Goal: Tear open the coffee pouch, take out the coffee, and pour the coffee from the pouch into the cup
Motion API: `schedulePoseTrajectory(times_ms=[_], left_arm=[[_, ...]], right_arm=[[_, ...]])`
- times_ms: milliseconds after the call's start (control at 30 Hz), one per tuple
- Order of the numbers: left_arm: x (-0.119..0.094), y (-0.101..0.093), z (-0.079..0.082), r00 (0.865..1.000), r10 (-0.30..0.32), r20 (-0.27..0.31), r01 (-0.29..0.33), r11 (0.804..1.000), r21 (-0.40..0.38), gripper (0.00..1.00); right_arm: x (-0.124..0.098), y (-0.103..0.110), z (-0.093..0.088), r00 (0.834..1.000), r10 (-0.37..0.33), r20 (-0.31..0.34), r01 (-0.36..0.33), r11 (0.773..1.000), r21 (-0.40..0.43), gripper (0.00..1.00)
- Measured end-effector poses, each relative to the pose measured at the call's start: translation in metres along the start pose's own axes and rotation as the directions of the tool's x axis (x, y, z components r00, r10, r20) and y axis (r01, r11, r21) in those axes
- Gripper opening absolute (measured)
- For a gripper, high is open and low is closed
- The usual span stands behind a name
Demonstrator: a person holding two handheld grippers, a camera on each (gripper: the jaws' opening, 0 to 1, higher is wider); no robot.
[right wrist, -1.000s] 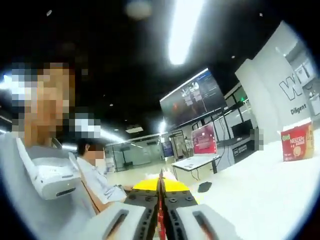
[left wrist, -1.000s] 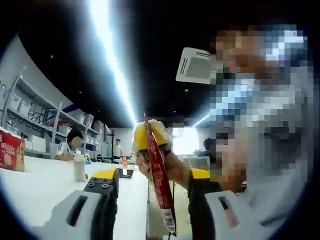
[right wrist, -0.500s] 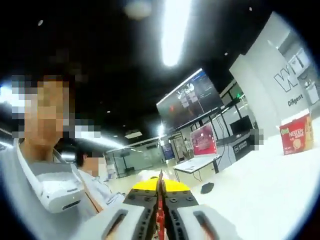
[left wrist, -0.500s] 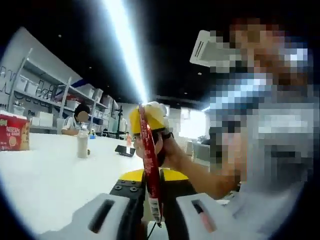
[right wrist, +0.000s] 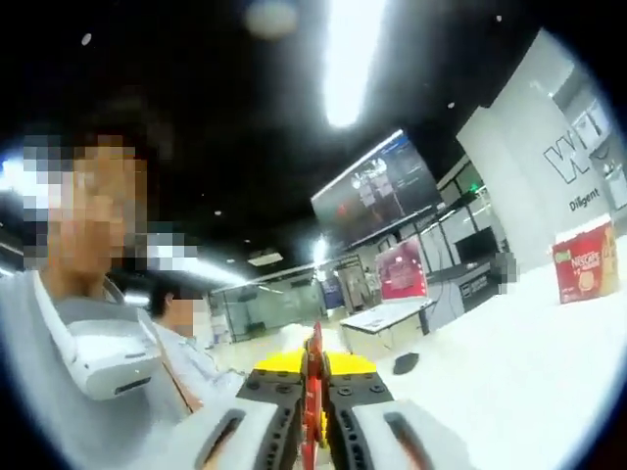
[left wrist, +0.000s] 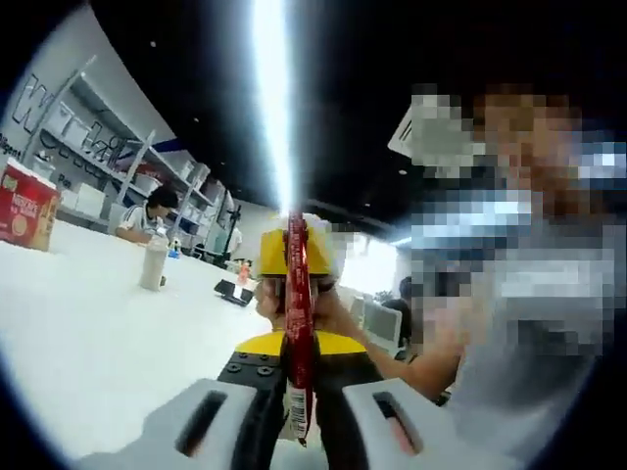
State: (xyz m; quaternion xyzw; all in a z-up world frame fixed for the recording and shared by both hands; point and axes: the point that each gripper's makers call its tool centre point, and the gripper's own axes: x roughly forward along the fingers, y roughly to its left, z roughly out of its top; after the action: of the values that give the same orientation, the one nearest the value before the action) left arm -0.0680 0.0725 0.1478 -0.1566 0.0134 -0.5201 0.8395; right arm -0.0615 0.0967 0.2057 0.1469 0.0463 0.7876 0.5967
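our left gripper (left wrist: 300, 411) is clamped on the lower end of a red coffee stick pouch (left wrist: 298, 323), its jaws drawn together around the thin edge, while our right gripper (right wrist: 312, 416) pinches the same pouch (right wrist: 312, 392) at the opposite end, jaws closed on it. in the left gripper view the right gripper (left wrist: 296, 257), yellow-tipped and wrapped by the person's hand (left wrist: 328, 313), sits at twelve o'clock of our own jaws, holding the pouch's top. the pouch runs taut and edge-on between the two tools, lifted well above the white table (left wrist: 88, 333). we judge this two-ended hold is the set-up for the tear: each gripper anchors one end so that a twist or pull apart can split the pouch near its top. the pouch looks unopened, and no cup can be made out, so the pouring lies well ahead.

as for writing, a white strip with fine dark print, possibly a barcode, marks the pouch's lower end, too small to read. a red carton (left wrist: 24, 206) at nine o'clock in the left gripper view stands on the table, its lettering blurred; in the right gripper view the same kind of carton (right wrist: 584, 259) at three o'clock reads "nescafe" in white on a green band. on the white wall (right wrist: 549, 166) behind it we read a large "w" and the word "diligent". a small bottle (left wrist: 153, 262) stands on the table at ten o'clock in the left gripper view, and a seated person (left wrist: 147, 217) is behind it.
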Motion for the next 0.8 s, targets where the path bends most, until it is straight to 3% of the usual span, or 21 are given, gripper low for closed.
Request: schedulePoseTrajectory(times_ms=[33, 67, 100, 167, 200, 267, 300, 400, 433, 467, 533, 567, 600, 667, 700, 767, 800], left_arm=[[0.000, 0.010, 0.000, 0.999, 0.052, 0.000, -0.052, 0.998, 0.035, 0.13], [-0.001, 0.024, 0.000, 0.991, 0.136, 0.008, -0.136, 0.986, 0.098, 0.14], [-0.003, 0.035, -0.001, 0.977, 0.213, 0.010, -0.212, 0.966, 0.147, 0.16], [-0.004, 0.051, -0.004, 0.942, 0.335, -0.006, -0.328, 0.927, 0.182, 0.27], [-0.003, 0.058, -0.003, 0.919, 0.393, 0.001, -0.383, 0.896, 0.224, 0.28], [-0.002, 0.072, -0.005, 0.855, 0.518, -0.002, -0.488, 0.807, 0.334, 0.27], [0.000, 0.078, -0.009, 0.825, 0.565, -0.010, -0.520, 0.765, 0.379, 0.28], [-0.003, 0.104, -0.018, 0.682, 0.731, -0.013, -0.611, 0.580, 0.539, 0.27], [-0.004, 0.106, -0.019, 0.663, 0.748, -0.008, -0.617, 0.553, 0.559, 0.23], [-0.005, 0.106, -0.019, 0.652, 0.758, 0.011, -0.609, 0.515, 0.603, 0.18], [-0.006, 0.105, -0.022, 0.659, 0.752, 0.007, -0.607, 0.526, 0.596, 0.16], [-0.007, 0.103, -0.026, 0.676, 0.736, -0.026, -0.607, 0.577, 0.547, 0.14], [-0.006, 0.099, -0.026, 0.712, 0.701, -0.039, -0.589, 0.627, 0.511, 0.13], [0.000, 0.084, -0.025, 0.811, 0.581, -0.069, -0.481, 0.729, 0.487, 0.13], [0.001, 0.080, -0.026, 0.829, 0.554, -0.080, -0.454, 0.748, 0.483, 0.13], [0.000, 0.071, -0.025, 0.888, 0.441, -0.132, -0.352, 0.835, 0.422, 0.13], [0.004, 0.053, -0.027, 0.939, 0.297, -0.175, -0.213, 0.899, 0.383, 0.13]], right_arm=[[-0.001, -0.006, -0.001, 0.999, -0.034, -0.006, 0.034, 0.999, -0.013, 0.05], [-0.003, -0.023, -0.002, 0.992, -0.124, -0.012, 0.123, 0.991, -0.049, 0.05], [-0.005, -0.032, -0.004, 0.985, -0.171, -0.022, 0.169, 0.983, -0.066, 0.04], [-0.011, -0.058, -0.011, 0.947, -0.318, -0.041, 0.310, 0.942, -0.130, 0.04], [-0.012, -0.066, -0.015, 0.930, -0.365, -0.041, 0.356, 0.922, -0.152, 0.04], [-0.008, -0.075, -0.017, 0.908, -0.419, -0.003, 0.413, 0.897, -0.158, 0.04], [-0.004, -0.073, -0.018, 0.909, -0.416, 0.015, 0.413, 0.898, -0.151, 0.04], [0.007, -0.071, -0.018, 0.900, -0.430, 0.069, 0.435, 0.889, -0.144, 0.04], [0.010, -0.070, -0.018, 0.898, -0.433, 0.078, 0.440, 0.886, -0.145, 0.04], [0.013, -0.069, -0.019, 0.896, -0.438, 0.077, 0.445, 0.883, -0.151, 0.04], [0.013, -0.068, -0.022, 0.904, -0.424, 0.055, 0.425, 0.879, -0.216, 0.05], [0.014, -0.064, -0.025, 0.921, -0.388, 0.042, 0.385, 0.890, -0.245, 0.06], [0.015, -0.056, -0.025, 0.943, -0.329, 0.040, 0.328, 0.907, -0.263, 0.09], [0.012, -0.048, -0.026, 0.968, -0.250, 0.017, 0.247, 0.944, -0.220, 0.21], [0.012, -0.047, -0.027, 0.971, -0.238, 0.006, 0.234, 0.948, -0.214, 0.23], [0.009, -0.040, -0.030, 0.988, -0.139, -0.060, 0.120, 0.961, -0.248, 0.24], [0.009, -0.035, -0.029, 0.994, -0.080, -0.073, 0.063, 0.975, -0.214, 0.25]])
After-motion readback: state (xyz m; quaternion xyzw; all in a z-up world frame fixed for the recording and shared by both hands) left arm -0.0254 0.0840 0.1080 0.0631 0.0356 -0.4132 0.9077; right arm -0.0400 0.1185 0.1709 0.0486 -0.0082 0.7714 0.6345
